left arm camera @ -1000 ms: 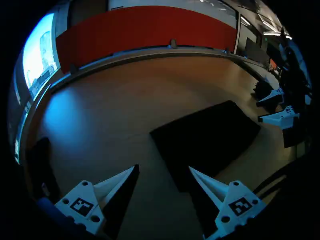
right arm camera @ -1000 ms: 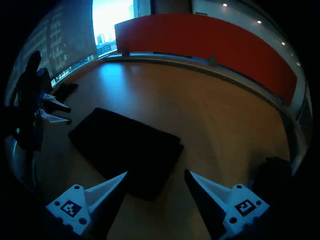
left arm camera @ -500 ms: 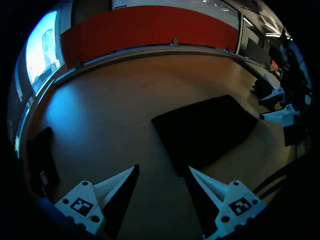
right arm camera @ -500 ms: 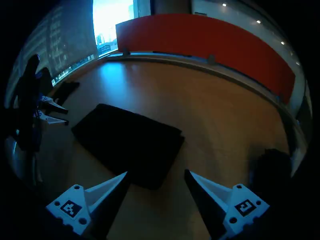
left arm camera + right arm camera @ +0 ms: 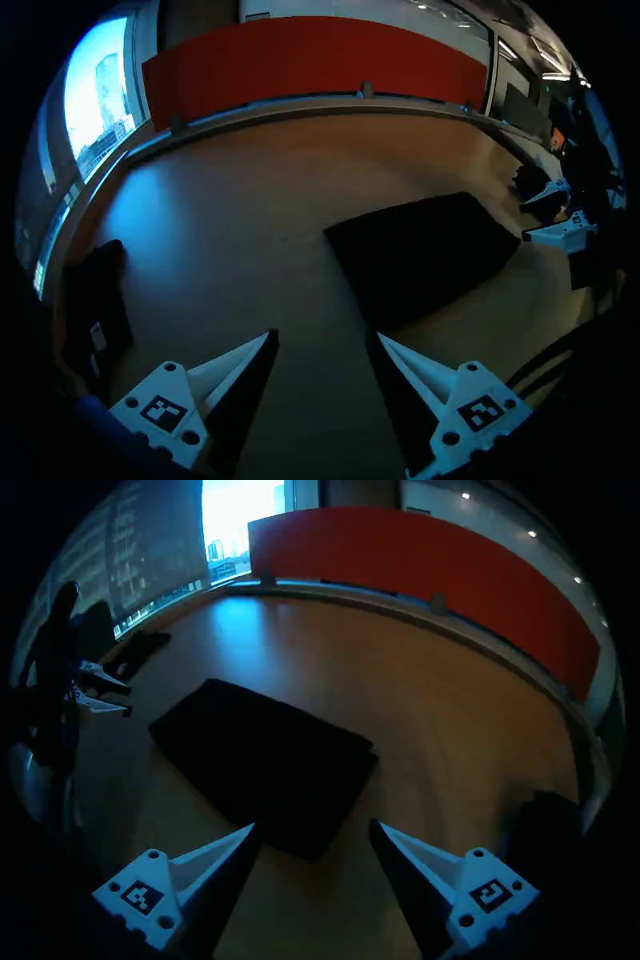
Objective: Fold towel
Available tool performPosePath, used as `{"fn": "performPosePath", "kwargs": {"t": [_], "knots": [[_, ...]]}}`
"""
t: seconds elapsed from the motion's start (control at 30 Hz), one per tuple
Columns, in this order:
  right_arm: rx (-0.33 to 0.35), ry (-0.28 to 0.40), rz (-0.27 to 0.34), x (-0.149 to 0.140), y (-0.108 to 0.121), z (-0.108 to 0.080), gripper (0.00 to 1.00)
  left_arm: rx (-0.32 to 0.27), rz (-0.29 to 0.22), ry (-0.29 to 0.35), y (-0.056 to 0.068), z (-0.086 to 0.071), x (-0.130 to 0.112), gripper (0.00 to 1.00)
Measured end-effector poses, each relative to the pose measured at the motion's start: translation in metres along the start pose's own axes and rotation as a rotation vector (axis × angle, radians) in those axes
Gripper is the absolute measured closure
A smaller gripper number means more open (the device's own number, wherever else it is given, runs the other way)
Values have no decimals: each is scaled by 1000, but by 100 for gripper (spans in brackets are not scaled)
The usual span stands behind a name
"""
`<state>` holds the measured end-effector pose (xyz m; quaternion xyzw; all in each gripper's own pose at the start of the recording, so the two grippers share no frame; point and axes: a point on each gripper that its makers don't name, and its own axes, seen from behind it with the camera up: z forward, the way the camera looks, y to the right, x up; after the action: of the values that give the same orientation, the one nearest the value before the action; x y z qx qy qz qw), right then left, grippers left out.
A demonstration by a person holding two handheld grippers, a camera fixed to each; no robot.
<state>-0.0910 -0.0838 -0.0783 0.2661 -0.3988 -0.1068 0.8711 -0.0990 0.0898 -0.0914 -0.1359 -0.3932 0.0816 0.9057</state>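
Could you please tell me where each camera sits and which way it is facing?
Left gripper view: rides on the left gripper, open, looking across the table at the towel; right gripper far right.
Right gripper view: rides on the right gripper, open, facing the towel; left gripper far left.
Both share the towel and table.

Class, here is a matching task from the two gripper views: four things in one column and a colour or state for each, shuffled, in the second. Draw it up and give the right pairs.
Column one
1. towel
2. panel
3. table
4. right gripper

Column two
A. red, upright beyond the table's far edge
B. open, holding nothing
C. black, lying flat on the table
D. brown wood, with the towel on it

Pairs: 1-C, 2-A, 3-D, 4-B
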Motion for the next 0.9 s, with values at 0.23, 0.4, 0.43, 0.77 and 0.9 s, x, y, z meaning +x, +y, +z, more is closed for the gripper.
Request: {"fn": "performPosePath", "kwargs": {"t": [0.23,0.4,0.43,0.77,0.9], "knots": [[26,-10,-40,0,-1,1,0,42,-48,10,-16,-15,-10,21],[37,-18,-57,-1,-1,2,0,72,-74,17,-27,-25,-16,21],[41,-19,-61,-1,-2,2,0,76,-79,18,-29,-28,-17,21],[62,-38,-91,-7,-2,4,0,104,-115,24,-43,-43,-25,21],[67,-49,-100,-11,-1,5,3,111,-119,24,-47,-48,-27,20]]}}
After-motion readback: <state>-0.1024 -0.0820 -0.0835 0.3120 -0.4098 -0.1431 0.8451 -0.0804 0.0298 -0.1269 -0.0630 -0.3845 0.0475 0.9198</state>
